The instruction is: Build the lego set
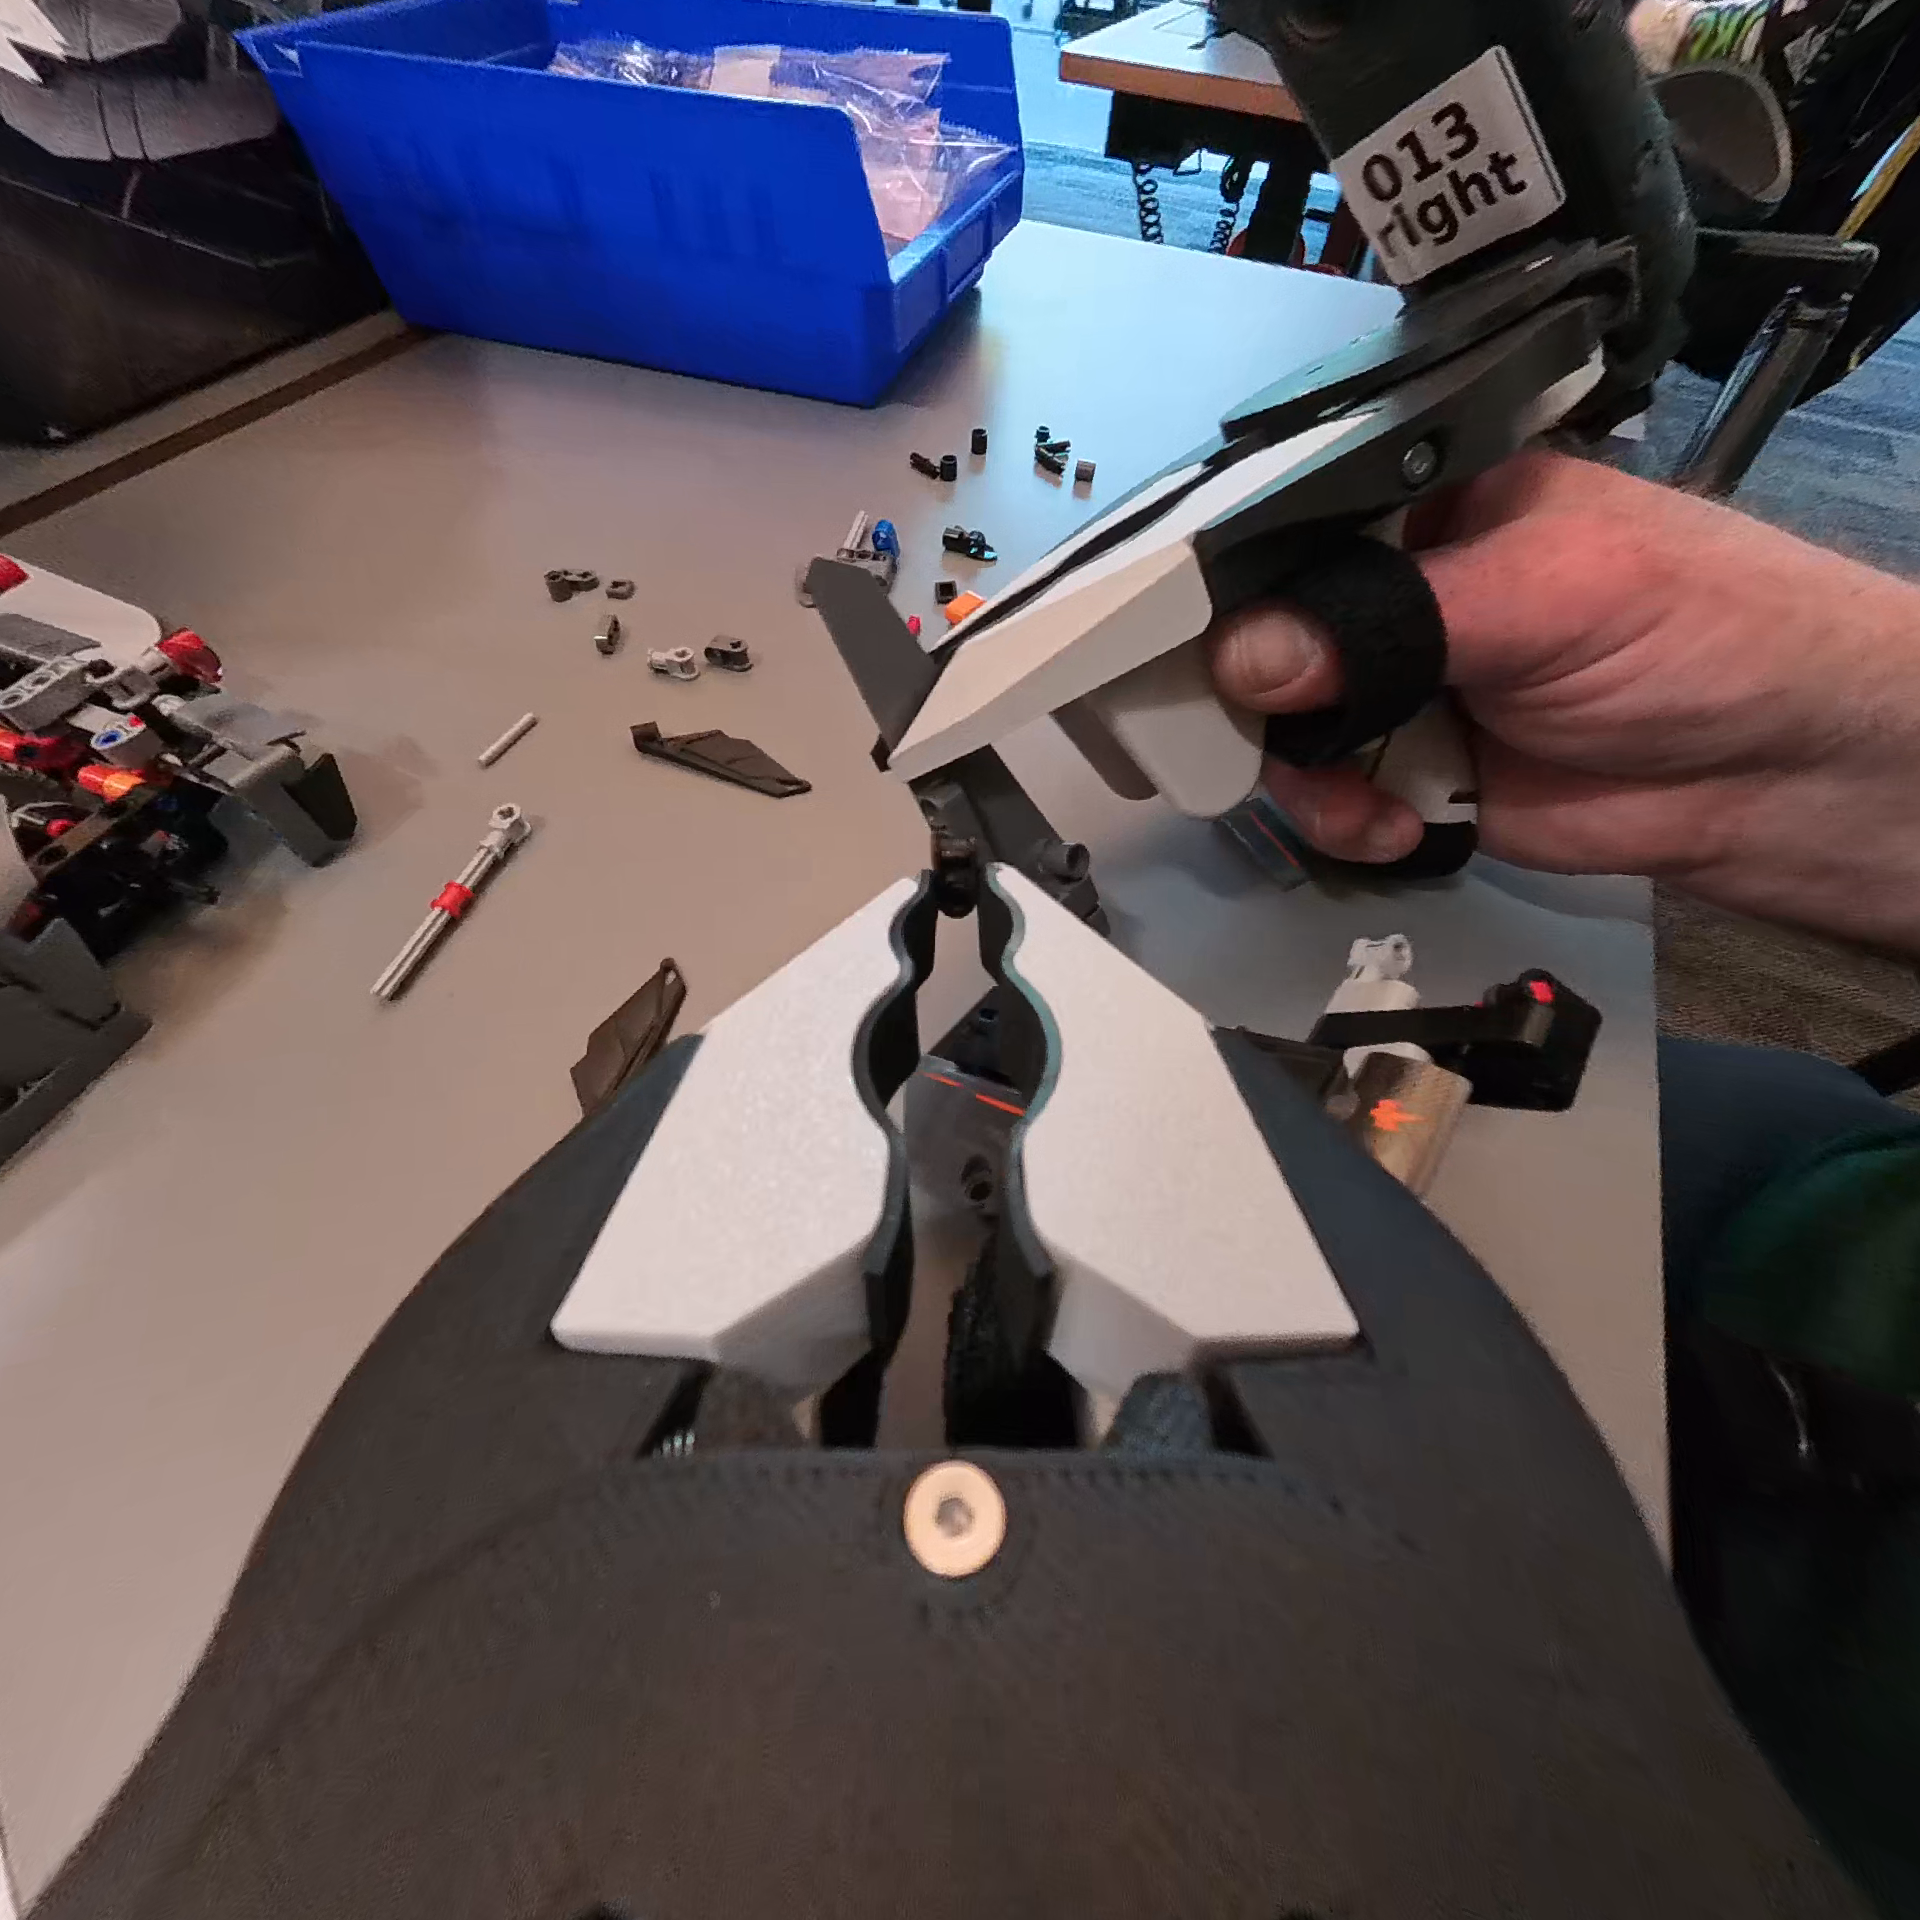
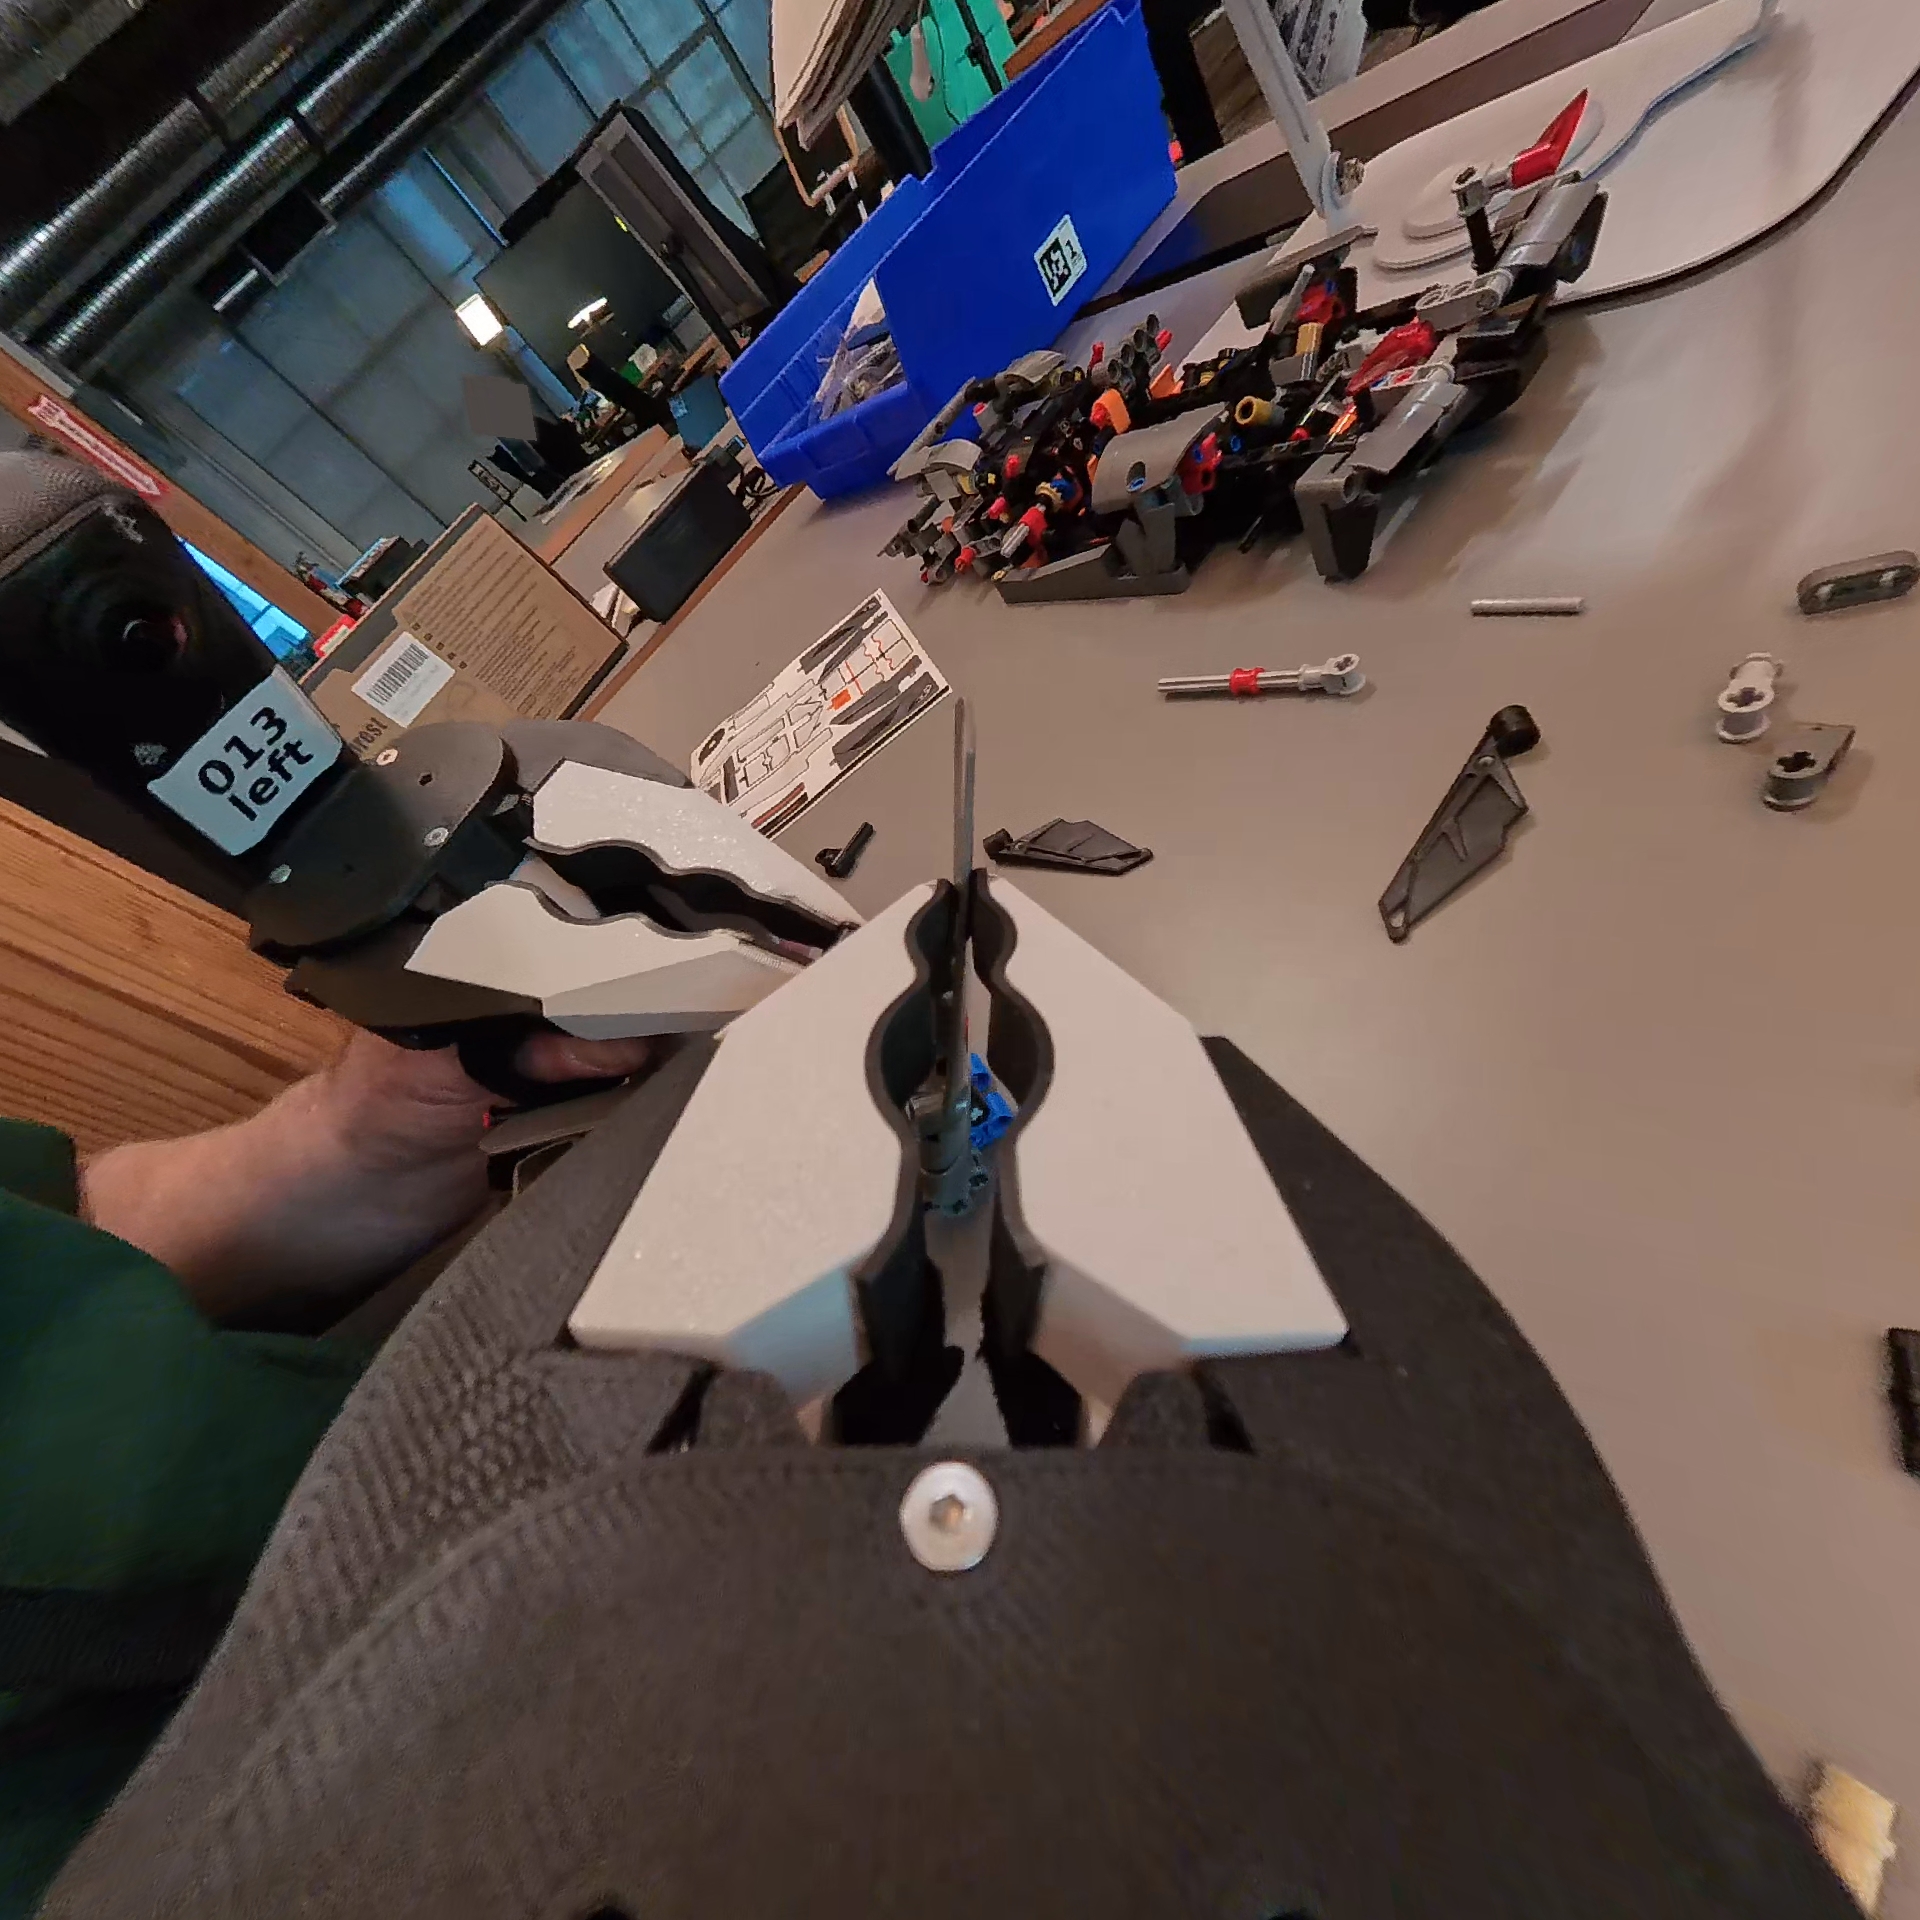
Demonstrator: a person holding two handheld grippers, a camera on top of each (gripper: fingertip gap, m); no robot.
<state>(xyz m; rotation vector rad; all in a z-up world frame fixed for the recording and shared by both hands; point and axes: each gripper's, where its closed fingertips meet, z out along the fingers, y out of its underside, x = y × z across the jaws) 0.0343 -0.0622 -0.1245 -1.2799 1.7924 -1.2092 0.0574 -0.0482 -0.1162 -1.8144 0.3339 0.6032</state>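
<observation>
Grey tabletop [image 1: 520, 468] fills most of both views, in a large workshop-like room with dark windows and ducts behind. At the far edge stands a blue plastic bin [image 1: 665, 197] holding clear bags. Beside it, on the table's left side in the left wrist view, sits the partly built lego model [image 2: 1247, 436], a dense frame of grey, black and red pieces. Loose parts lie scattered across the table: a grey axle with a red bush [image 1: 452, 899], a short pale rod [image 1: 507, 740], a dark wedge-shaped panel [image 1: 717, 758], and a cluster of small black and grey connectors [image 1: 665, 634]. A printed sticker sheet [image 2: 821, 712] lies flat near the middle in the right wrist view.

Both grippers meet above the table's near edge. The left gripper [image 1: 956, 888] has its white fingers drawn nearly together, pinching a small black connector piece [image 1: 951, 868] at their very tips. The right gripper [image 2: 961, 904] is clamped on a thin dark grey panel [image 2: 963, 790], seen edge-on and standing up between its tips; a grey and blue pin assembly [image 2: 971, 1127] hangs from the panel inside the finger gap. In the left wrist view that panel reaches down to touch the black connector piece. A person's hand [image 1: 1621, 686] grips the right tool's handle; a green sleeve [image 2: 125, 1382] shows behind the left tool.
</observation>
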